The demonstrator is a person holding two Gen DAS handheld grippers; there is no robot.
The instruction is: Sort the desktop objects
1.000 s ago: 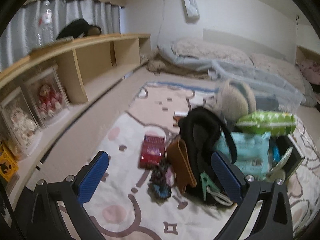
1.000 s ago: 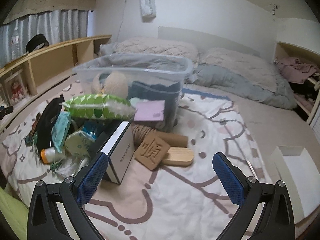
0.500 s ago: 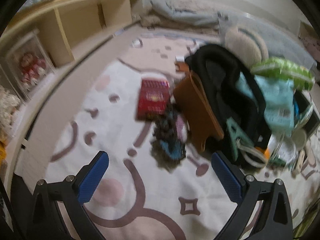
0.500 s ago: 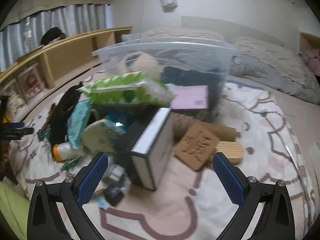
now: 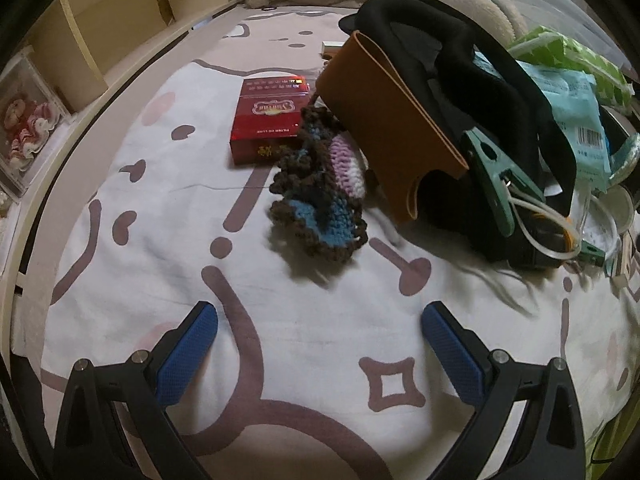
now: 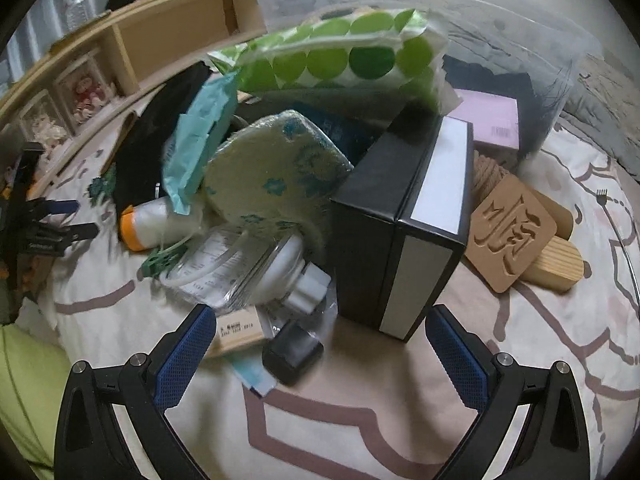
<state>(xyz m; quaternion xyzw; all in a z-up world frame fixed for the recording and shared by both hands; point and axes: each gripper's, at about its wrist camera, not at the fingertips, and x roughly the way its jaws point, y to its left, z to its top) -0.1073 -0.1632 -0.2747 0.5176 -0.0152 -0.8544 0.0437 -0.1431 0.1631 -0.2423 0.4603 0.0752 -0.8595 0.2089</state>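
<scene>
Now, both grippers sit low over the patterned bedspread (image 5: 320, 320) with nothing in either of them. The left gripper (image 5: 319, 330) has its blue pads spread wide and empty, pointing at a crocheted yarn piece (image 5: 320, 196) that lies just beside a red box (image 5: 268, 120) and touches the edge of a brown leather sleeve (image 5: 384, 120). The right gripper (image 6: 320, 334) is just as wide and just as empty, facing the main heap: a black-and-white box (image 6: 408, 220) standing upright, a small black block (image 6: 292, 354) near the left pad, a clear jar (image 6: 240, 272) on its side.

Here's the danger. That heap is stacked loosely. A green dotted pack (image 6: 340, 52) rests on top, a teal pouch (image 6: 200, 140) leans against the rest, and a nudge to the tall box could tip it or bring the top layer sliding down. The jar looks round enough to roll away if bumped. On the left, the yarn is soft and floppy, so a shallow pinch may catch only a loop, or grab the bedspread with it. A green clip (image 5: 492, 176) with white cord seems tangled in the black strap (image 5: 460, 64), though the blur makes that hard to confirm; pulling one could drag the other. The clear bin (image 6: 480, 12) stands behind the heap.
</scene>
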